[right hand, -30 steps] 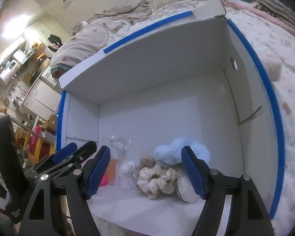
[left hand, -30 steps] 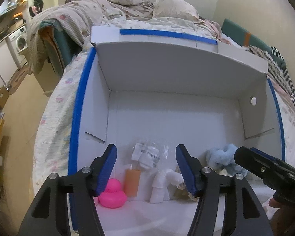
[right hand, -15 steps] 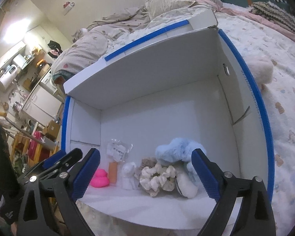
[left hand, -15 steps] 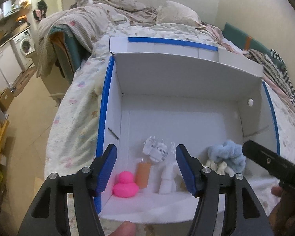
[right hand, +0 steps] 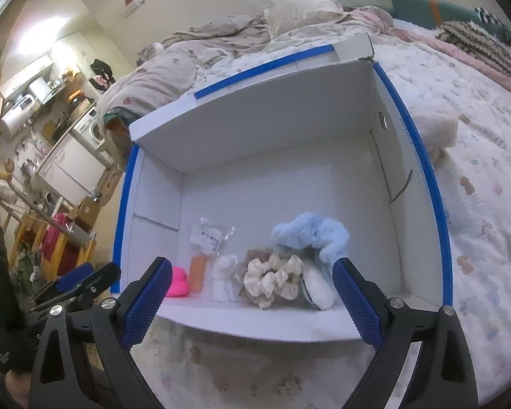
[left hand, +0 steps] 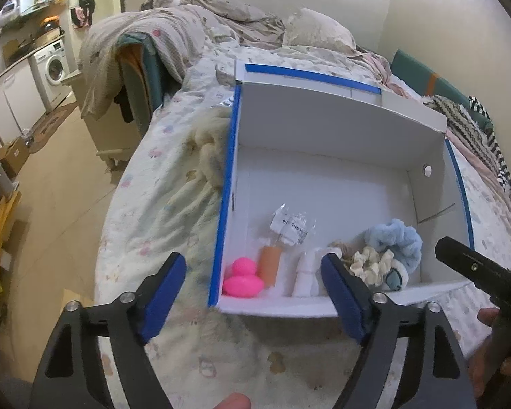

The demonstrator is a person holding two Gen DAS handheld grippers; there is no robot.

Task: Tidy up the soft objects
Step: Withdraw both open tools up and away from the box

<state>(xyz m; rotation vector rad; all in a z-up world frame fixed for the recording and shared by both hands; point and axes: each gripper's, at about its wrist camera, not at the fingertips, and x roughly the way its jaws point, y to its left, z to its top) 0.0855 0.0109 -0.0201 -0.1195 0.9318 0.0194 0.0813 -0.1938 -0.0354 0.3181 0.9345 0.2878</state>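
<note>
- Bedroom setting: a bed [left hand: 160,211] with a pale printed cover carries a white box [left hand: 323,129] edged in blue tape, and a kitchen corner with a washing machine [left hand: 56,64] shows at far left.
- Left gripper [left hand: 255,298] hangs over the bed cover just in front of the box's near-left corner; its jaws are opening and nothing is between them.
- Along the box's near wall, from left to right: a pink duck [left hand: 242,278], an orange tube [left hand: 271,266] with a crinkly clear packet [left hand: 291,226] behind it, a small white piece [left hand: 305,276], a cream scrunchie [left hand: 374,266] and a fluffy blue scrunchie [left hand: 397,238].
- Right gripper [right hand: 253,301] hovers in front of the near wall, facing the scrunchies, its jaws spread wide and holding nothing.
- Outside the box, a cream fuzzy heap [left hand: 209,143] lies against the left wall and a pale pink fluffy thing [right hand: 432,129] sits just beside the right wall; both look unsorted.
- The soft things look light, squashy and bunched close, touching each other.
- Risk, as I judge it: a grab at one scrunchie could snag its neighbour and drag both.
- The box wall is thin card; a bumping finger could shove it along the soft bed.
</note>
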